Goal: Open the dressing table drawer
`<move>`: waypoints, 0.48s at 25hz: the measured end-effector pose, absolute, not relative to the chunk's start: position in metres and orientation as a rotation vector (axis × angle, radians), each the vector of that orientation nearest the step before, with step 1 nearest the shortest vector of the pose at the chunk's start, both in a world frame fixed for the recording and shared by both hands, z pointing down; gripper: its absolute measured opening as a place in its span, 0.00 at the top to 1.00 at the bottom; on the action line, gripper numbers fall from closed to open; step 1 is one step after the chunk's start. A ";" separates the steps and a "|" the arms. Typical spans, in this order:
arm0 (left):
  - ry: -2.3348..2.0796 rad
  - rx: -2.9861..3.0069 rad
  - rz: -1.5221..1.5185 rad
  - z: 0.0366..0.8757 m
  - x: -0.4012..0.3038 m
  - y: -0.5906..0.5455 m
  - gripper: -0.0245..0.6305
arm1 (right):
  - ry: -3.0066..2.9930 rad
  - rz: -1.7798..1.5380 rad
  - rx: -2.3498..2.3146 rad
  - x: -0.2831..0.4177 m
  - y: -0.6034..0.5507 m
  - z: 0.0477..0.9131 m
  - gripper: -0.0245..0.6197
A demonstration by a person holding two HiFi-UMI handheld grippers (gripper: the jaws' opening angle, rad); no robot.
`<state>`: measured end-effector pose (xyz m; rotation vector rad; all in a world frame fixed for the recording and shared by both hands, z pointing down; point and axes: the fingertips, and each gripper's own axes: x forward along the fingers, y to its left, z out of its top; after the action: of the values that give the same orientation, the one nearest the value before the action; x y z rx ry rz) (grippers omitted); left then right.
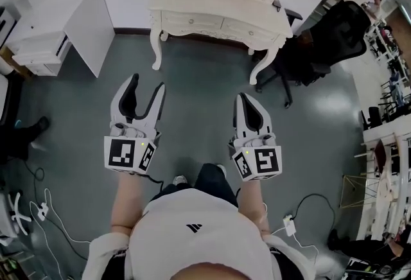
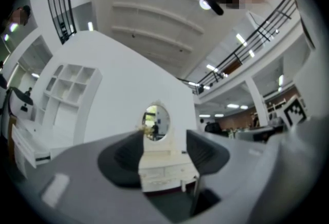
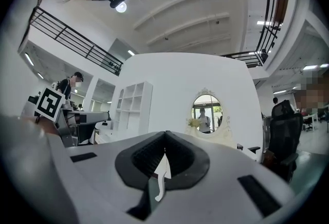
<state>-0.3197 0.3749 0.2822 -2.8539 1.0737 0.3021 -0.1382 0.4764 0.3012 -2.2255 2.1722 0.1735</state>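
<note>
The cream dressing table (image 1: 218,9) stands against the white wall at the top of the head view, with its two drawer fronts (image 1: 192,20) facing me and both pushed in. It is some way ahead of both grippers across grey floor. My left gripper (image 1: 146,83) is open with nothing between its fingers; in the left gripper view (image 2: 164,135) the dressing table (image 2: 162,171) and its oval mirror (image 2: 157,121) show through the gap. My right gripper (image 1: 244,97) is shut on nothing; in the right gripper view (image 3: 165,134) the mirror (image 3: 206,112) rises above the jaws, to the right.
A black office chair (image 1: 327,41) stands just right of the dressing table. A white partition panel (image 1: 90,15) and a white shelf unit (image 1: 38,54) are at the left. Cables (image 1: 38,208) and a power strip (image 1: 289,226) lie on the floor beside the person's feet.
</note>
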 end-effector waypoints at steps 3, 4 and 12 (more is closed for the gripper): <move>1.110 -2.850 0.287 0.287 -0.323 0.358 0.57 | 2.194 0.164 -2.206 -0.138 0.458 0.303 0.97; 1.131 -2.849 0.286 0.289 -0.324 0.350 0.57 | 2.208 0.167 -2.199 -0.138 0.450 0.303 0.97; 1.153 -2.846 0.298 0.294 -0.279 0.294 0.56 | 2.236 0.187 -2.152 -0.093 0.383 0.302 0.97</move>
<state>-0.2785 0.2943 0.2936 -2.8462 1.1531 0.2983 -0.0935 0.3831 0.3023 -2.1516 2.2363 0.1868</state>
